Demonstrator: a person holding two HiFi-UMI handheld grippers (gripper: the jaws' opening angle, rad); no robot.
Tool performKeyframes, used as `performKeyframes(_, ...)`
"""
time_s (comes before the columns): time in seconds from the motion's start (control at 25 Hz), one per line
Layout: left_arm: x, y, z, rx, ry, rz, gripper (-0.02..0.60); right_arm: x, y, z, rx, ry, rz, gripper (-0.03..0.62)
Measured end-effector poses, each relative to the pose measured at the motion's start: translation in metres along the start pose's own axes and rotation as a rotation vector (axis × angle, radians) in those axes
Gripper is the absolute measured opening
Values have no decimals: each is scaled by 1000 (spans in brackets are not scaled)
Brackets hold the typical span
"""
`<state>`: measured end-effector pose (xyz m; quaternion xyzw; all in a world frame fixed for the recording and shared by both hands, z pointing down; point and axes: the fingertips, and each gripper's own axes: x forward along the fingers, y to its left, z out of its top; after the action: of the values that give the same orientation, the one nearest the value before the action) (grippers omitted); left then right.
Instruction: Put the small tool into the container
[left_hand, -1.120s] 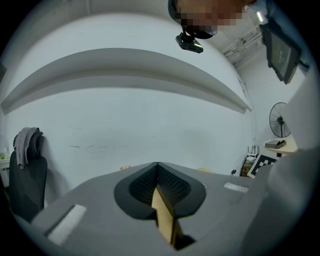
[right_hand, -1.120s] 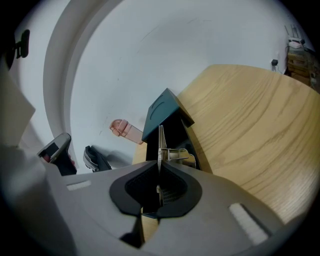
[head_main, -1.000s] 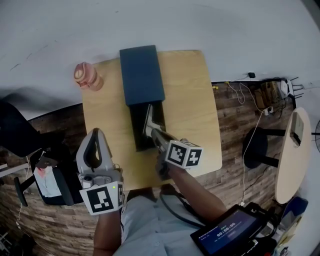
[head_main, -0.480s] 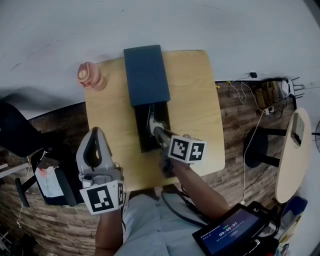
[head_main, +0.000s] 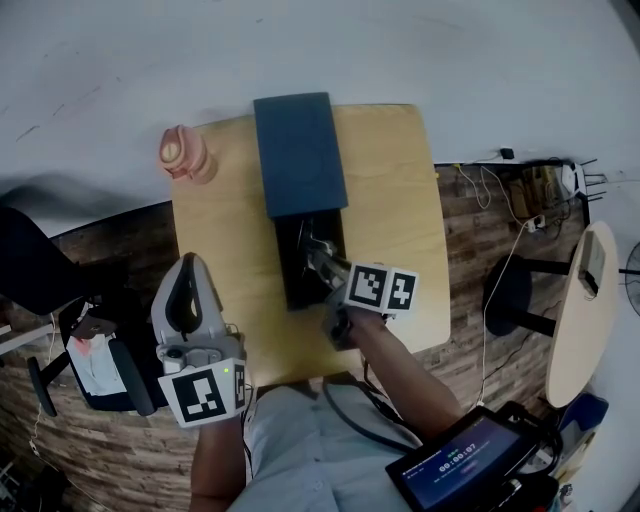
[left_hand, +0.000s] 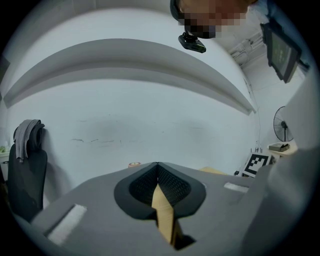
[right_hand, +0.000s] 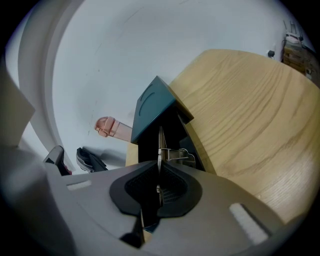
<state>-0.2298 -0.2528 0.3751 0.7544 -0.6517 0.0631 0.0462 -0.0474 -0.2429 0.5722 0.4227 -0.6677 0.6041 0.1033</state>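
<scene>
A dark box (head_main: 297, 288) lies lengthwise on the wooden table (head_main: 400, 200). Its blue-grey lid (head_main: 298, 155) is slid toward the far end, leaving the near part open. My right gripper (head_main: 322, 258) hangs over that opening, shut on a small thin metal tool (head_main: 316, 246). In the right gripper view the tool (right_hand: 160, 145) stands edge-on out of the closed right gripper (right_hand: 159, 166), over the box (right_hand: 150, 145) with its lid (right_hand: 152, 107) behind. My left gripper (head_main: 188, 290) is off the table's near left corner, and in its own view the left gripper (left_hand: 157, 167) is shut on nothing.
A pink bottle (head_main: 185, 155) lies at the table's far left corner, also seen as the pink bottle (right_hand: 111, 127). A black chair (head_main: 40, 270) is at the left. A stool (head_main: 510, 295), a round side table (head_main: 585, 300) and a tablet (head_main: 465, 465) are at the right.
My right gripper has moved a little forward with the tool, further over the box's opening. The left gripper has stayed where it was.
</scene>
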Motion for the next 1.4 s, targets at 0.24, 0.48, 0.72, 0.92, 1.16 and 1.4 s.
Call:
performKeyframes(0.24, 6, 10, -2, -2, 5, 12, 12, 14, -1, 3, -7, 18, -10, 6)
performKeyframes(0.48, 11, 18, -5, -7, 7, 22, 11, 23, 0, 8, -30, 19, -5, 16)
performKeyframes(0.72, 12, 16, -3, 41, 8, 26, 11, 27, 4, 13, -138, 0, -10, 28)
performKeyframes(0.92, 13, 17, 1, 69, 4, 24, 11, 28, 14, 13, -228, -5, 7, 62)
performKeyframes(1.16, 15, 18, 1, 63, 4, 25, 11, 30, 15, 13, -288, -19, -5, 80)
performKeyframes(1.4, 13, 22, 1, 18, 3, 28, 11, 31, 18, 21, -146, -95, 80, 116)
